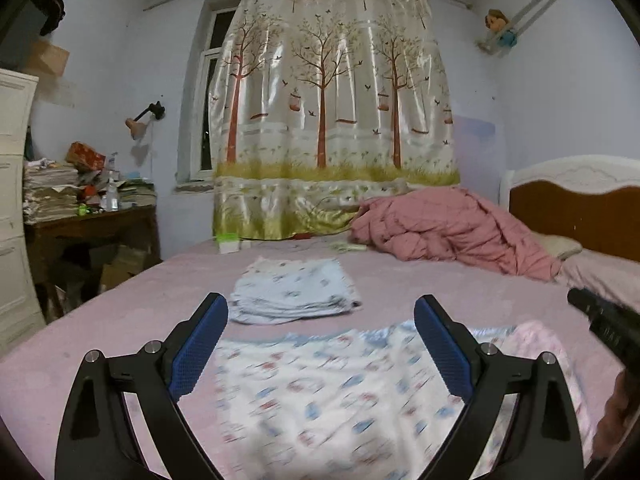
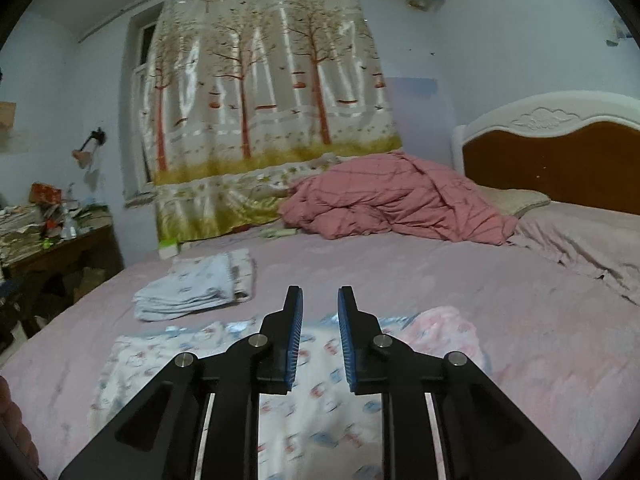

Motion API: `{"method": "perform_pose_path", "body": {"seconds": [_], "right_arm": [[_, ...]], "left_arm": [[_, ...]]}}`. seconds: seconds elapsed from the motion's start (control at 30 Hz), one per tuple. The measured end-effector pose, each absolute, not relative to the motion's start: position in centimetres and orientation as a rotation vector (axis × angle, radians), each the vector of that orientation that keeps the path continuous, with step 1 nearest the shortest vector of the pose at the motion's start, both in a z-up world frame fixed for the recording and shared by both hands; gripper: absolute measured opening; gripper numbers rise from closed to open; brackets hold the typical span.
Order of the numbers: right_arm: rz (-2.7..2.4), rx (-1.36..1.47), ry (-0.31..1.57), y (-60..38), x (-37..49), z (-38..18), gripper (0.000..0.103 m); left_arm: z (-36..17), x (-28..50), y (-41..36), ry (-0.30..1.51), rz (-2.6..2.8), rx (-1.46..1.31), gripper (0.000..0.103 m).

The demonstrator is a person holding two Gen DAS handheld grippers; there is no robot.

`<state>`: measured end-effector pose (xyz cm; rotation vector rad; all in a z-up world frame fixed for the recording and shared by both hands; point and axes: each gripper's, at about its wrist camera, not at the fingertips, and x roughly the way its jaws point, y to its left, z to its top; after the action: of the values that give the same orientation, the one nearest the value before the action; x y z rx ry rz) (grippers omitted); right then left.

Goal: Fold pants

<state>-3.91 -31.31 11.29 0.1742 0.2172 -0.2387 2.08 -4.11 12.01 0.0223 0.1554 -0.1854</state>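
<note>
Left black two-finger gripper [image 1: 321,316]: matte angular linkage arms, round silver pivot screws, blue textured rubber pads [image 1: 199,348] fitted on the inner finger faces. Right black two-finger gripper [image 2: 320,312]: same construction, with blue ribbed pads [image 2: 294,340] and pale metal strips along the near arms.

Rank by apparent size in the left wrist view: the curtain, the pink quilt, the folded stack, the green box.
1. curtain, largest.
2. pink quilt.
3. folded stack, though it lies nearer the camera than the quilt, so the true order is unsure.
4. green box, smallest.
</note>
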Motion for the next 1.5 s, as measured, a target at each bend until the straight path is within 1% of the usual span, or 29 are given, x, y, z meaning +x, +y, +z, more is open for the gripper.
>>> {"method": "perform_pose_path", "body": {"seconds": [0.13, 0.27, 0.43, 0.57, 0.7, 0.9, 0.97, 1.0, 1.03, 1.17, 1.2, 1.23, 1.27, 1.3, 1.37, 1.5], "right_arm": [[-0.201, 0.197, 0.213, -28.5, -5.5, 10.7, 0.019], [-0.162, 0.224, 0.239, -26.0, -6.9, 8.9, 0.019], [-0.151, 0.209, 0.270, -23.6, -8.1, 6.6, 0.019], [-0.116, 0.225, 0.291, -22.8, -8.1, 4.7, 0.019], [-0.118, 0.170, 0.318, -21.4, -7.1, 3.0, 0.019], [-0.091, 0.168, 0.349, -20.4, -6.0, 1.6, 0.020], [-0.086, 0.164, 0.360, -20.1, -5.8, 1.3, 0.024], [-0.084, 0.163, 0.364, -19.9, -5.7, 1.2, 0.029], [-0.081, 0.158, 0.367, -19.7, -5.6, 1.0, 0.031], [-0.059, 0.137, 0.369, -18.6, -5.8, 1.0, 0.033], [-0.051, 0.130, 0.370, -18.4, -5.9, 1.0, 0.037], [-0.046, 0.119, 0.369, -17.9, -6.1, 1.0, 0.045], [-0.044, 0.103, 0.367, -17.4, -6.2, 0.9, 0.049], [-0.039, 0.083, 0.369, -16.9, -6.3, 0.9, 0.050], [-0.016, 0.025, 0.406, -15.6, -6.4, 0.5, 0.051], [0.050, -0.209, 0.507, -12.4, -6.6, -0.4, 0.050]], "left_arm": [[10.6, -0.4, -0.7, 0.147, -0.140, 0.040, 0.094], [8.4, -1.9, 2.0, 0.172, -0.116, 0.032, 0.094], [5.7, -3.7, 4.3, 0.159, -0.112, 0.022, 0.094], [3.6, -3.4, 4.9, 0.181, -0.116, 0.022, 0.094], [2.2, -2.6, 5.2, 0.187, -0.113, 0.011, 0.094], [0.3, -1.9, 5.8, 0.213, -0.121, -0.018, 0.094], [0.3, -1.8, 6.3, 0.215, -0.135, -0.050, 0.098], [0.2, -1.8, 6.7, 0.211, -0.141, -0.067, 0.099], [0.1, -2.0, 7.0, 0.204, -0.142, -0.085, 0.100], [-0.4, -2.3, 7.8, 0.189, -0.142, -0.127, 0.100], [-0.4, -2.2, 7.8, 0.194, -0.139, -0.133, 0.100], [-0.4, -2.2, 7.9, 0.200, -0.134, -0.137, 0.100], [-0.4, -2.0, 7.9, 0.204, -0.128, -0.139, 0.100], [-0.3, -2.1, 8.0, 0.207, -0.121, -0.140, 0.100], [0.0, -2.0, 8.0, 0.231, -0.089, -0.115, 0.100], [0.0, -2.3, 8.3, 0.244, -0.067, -0.073, 0.100]]}}
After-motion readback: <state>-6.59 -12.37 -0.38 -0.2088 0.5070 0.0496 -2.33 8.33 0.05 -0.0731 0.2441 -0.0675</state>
